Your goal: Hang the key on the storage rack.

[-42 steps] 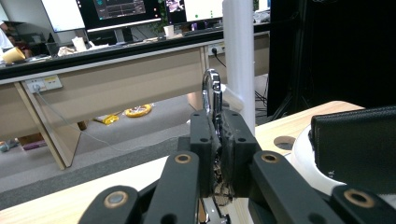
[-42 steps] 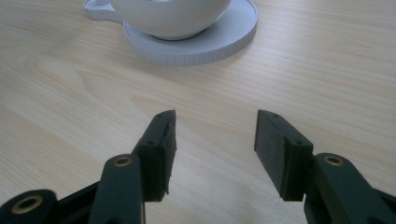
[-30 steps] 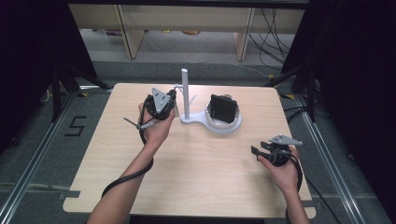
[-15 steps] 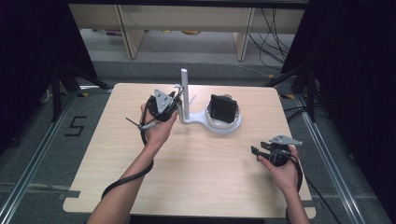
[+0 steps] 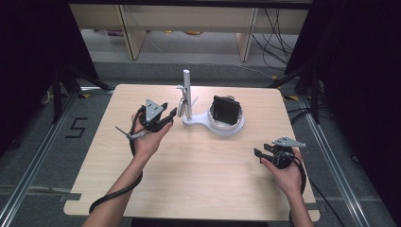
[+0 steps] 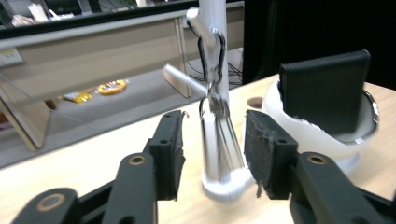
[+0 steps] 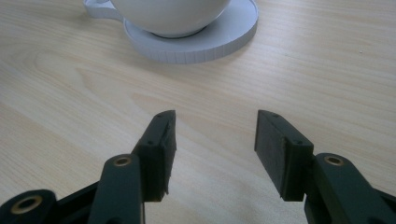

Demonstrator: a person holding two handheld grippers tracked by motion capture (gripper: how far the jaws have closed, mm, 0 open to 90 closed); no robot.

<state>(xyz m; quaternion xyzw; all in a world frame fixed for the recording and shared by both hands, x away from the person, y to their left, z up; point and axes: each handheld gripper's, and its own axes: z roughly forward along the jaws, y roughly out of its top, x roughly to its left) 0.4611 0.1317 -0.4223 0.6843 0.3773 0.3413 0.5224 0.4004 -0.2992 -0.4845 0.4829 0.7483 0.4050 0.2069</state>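
A white stand has an upright post joined to a white bowl at the middle back of the table. A black wallet-like thing stands in the bowl. From a peg on the post hangs a dark ring with silvery key-like pieces. My left gripper is open just left of the post. In the left gripper view the hanging pieces dangle in front of the post, framed by the open gripper and apart from both pads. My right gripper is open and low over the table's right side.
The right gripper view shows my open right gripper over bare wood, with the bowl's round white base ahead. Wooden shelving and cables stand beyond the table's far edge. Dark curtains flank both sides.
My left gripper has come slightly lower and nearer the person, its jaws now pointing at the hanging pieces. The right hand has stayed put.
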